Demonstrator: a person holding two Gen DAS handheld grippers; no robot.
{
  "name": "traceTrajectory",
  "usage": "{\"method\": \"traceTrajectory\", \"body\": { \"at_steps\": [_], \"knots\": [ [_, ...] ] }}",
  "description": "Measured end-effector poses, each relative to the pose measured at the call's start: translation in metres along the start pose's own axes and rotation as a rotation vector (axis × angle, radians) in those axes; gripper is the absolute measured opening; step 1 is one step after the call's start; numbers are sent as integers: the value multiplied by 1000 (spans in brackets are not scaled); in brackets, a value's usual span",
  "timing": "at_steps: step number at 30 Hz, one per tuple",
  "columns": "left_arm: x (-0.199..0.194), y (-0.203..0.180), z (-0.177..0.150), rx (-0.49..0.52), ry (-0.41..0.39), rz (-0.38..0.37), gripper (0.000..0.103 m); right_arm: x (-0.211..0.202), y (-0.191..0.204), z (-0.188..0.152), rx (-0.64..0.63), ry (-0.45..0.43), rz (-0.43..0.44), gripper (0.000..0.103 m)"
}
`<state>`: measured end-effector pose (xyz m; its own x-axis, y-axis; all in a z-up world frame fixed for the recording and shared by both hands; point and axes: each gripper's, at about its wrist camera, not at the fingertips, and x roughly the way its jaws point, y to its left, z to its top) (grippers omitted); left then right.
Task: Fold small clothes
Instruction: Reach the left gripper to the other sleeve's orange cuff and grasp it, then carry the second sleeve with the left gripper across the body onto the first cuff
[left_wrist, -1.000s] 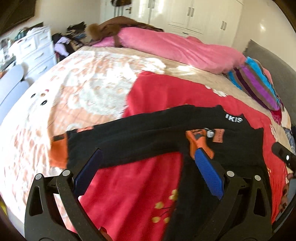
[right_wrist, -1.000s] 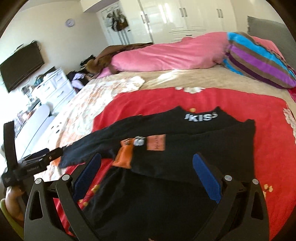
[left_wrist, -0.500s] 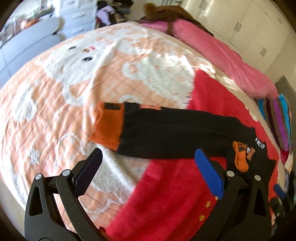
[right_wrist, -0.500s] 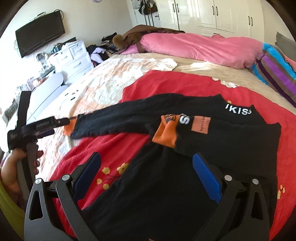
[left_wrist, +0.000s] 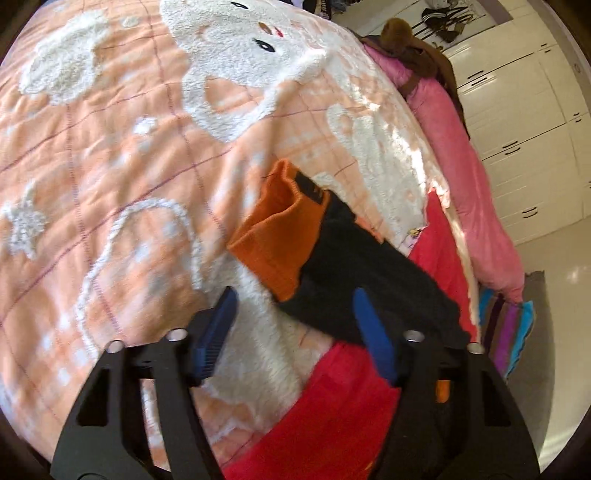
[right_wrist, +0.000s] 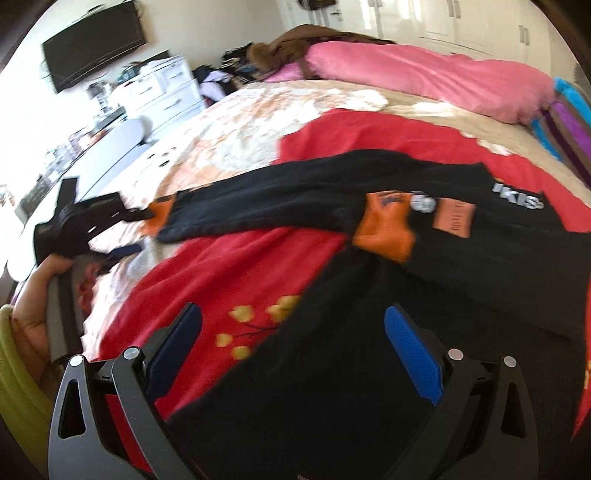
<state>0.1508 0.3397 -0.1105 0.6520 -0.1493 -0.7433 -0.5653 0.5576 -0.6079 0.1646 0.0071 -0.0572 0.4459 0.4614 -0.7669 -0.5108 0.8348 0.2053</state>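
Orange cuff (left_wrist: 275, 236) of the black sweater's (right_wrist: 424, 295) outstretched sleeve lies just ahead of my left gripper (left_wrist: 295, 314), jaws half-closing with nothing pinched; right gripper (right_wrist: 295, 339) spread over the body; next, pinch cuff, fold sleeve inward.

Bed (right_wrist: 424, 107) with peach blanket (left_wrist: 110, 166), red blanket (right_wrist: 240, 258) (black sweater (right_wrist: 332, 195) spread atop), pink duvet (right_wrist: 424, 77)

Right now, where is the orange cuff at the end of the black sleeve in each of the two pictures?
Left wrist view: the orange cuff sits mid-picture, just ahead of the tongs.
Right wrist view: the cuff is at middle left, by the other tongs' tips.
Shared landmark: the pink pillow.
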Motion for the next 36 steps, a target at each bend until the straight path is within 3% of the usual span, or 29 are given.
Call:
{"method": "traceTrajectory", "body": {
  "at_steps": [5,11,13,14,16,24,29,36],
  "knots": [
    [16,-2,4,-20,9,-6,52,12,34,-8,-44,36,70,99],
    [29,3,14,-51,-40,-7,49,15,51,-15,-80,57,75,99],
    [30,3,19,-45,-77,1,12,15,49,-17,-86,60,61,99],
    [31,3,20,-46,-80,-17,4,15,47,-18,-86,62,50,99],
    [27,-1,20,-30,-90,-16,3,14,41,-19,-74,59,32,99],
    [-36,-71,10,245,-248,-117,3,-14,-21,-13,52,15,-27,99],
    [-53,-118,-24,387,-215,-179,3,-43,-82,-13,139,-25,-120,99],
    [-43,-192,-81,527,-141,-249,4,-85,-172,-16,276,-116,-256,99]
  ]
}}
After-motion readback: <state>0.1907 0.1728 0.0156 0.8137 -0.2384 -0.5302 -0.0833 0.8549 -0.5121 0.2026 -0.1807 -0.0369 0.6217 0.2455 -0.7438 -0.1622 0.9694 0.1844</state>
